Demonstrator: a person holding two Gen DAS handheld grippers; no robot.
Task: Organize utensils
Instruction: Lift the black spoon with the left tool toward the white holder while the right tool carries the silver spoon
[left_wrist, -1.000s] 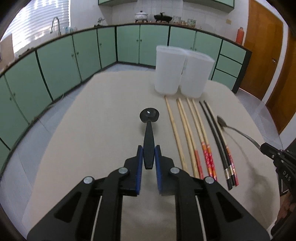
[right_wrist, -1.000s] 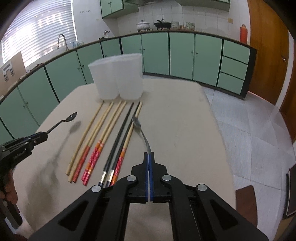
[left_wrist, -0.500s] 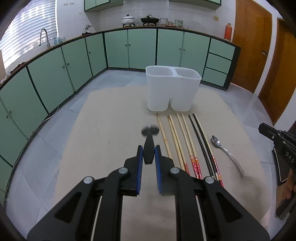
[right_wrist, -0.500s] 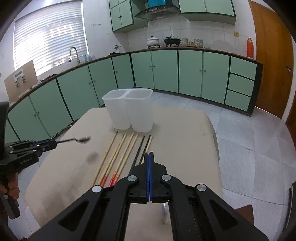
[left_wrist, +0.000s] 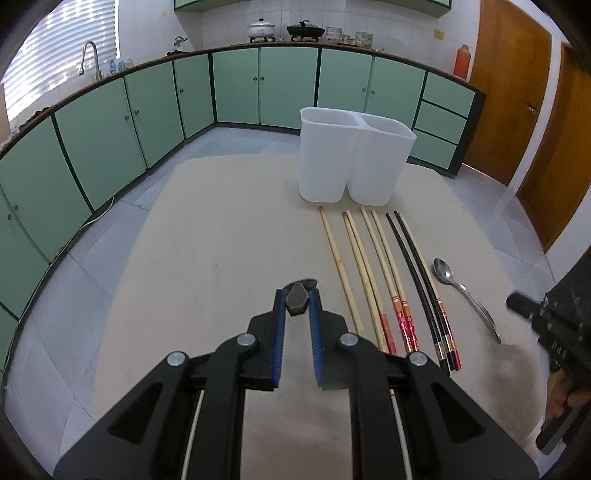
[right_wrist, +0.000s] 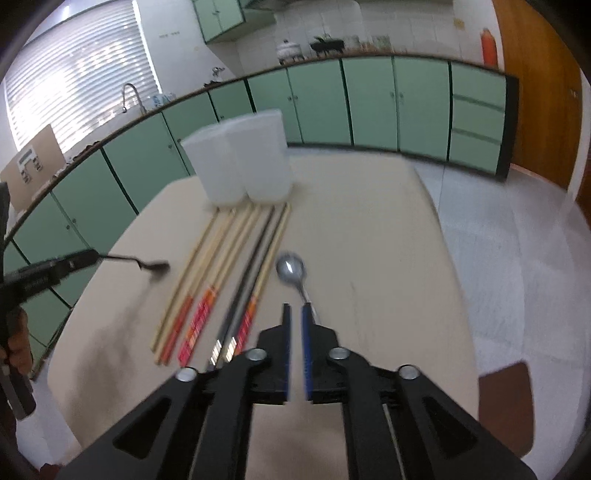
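My left gripper (left_wrist: 296, 300) is shut on the handle of a black spoon (left_wrist: 297, 296), held above the table; its bowl tips down and away. The spoon also shows in the right wrist view (right_wrist: 155, 265), with the left gripper (right_wrist: 55, 266) at the left edge. A silver spoon (left_wrist: 466, 295) lies on the table right of a row of several chopsticks (left_wrist: 384, 273). My right gripper (right_wrist: 295, 314) is slightly open, low over the silver spoon's (right_wrist: 291, 267) handle, not gripping it. A white two-compartment holder (left_wrist: 351, 158) stands beyond the chopsticks.
The beige table (left_wrist: 221, 240) ends in rounded edges with grey tiled floor around it. Green cabinets (left_wrist: 147, 110) curve along the back and left. A brown stool seat (right_wrist: 506, 402) is at the table's right.
My right gripper has let go of the silver spoon, which now lies on the table, and its jaws have opened a little. My left gripper has tilted the black spoon's bowl downward.
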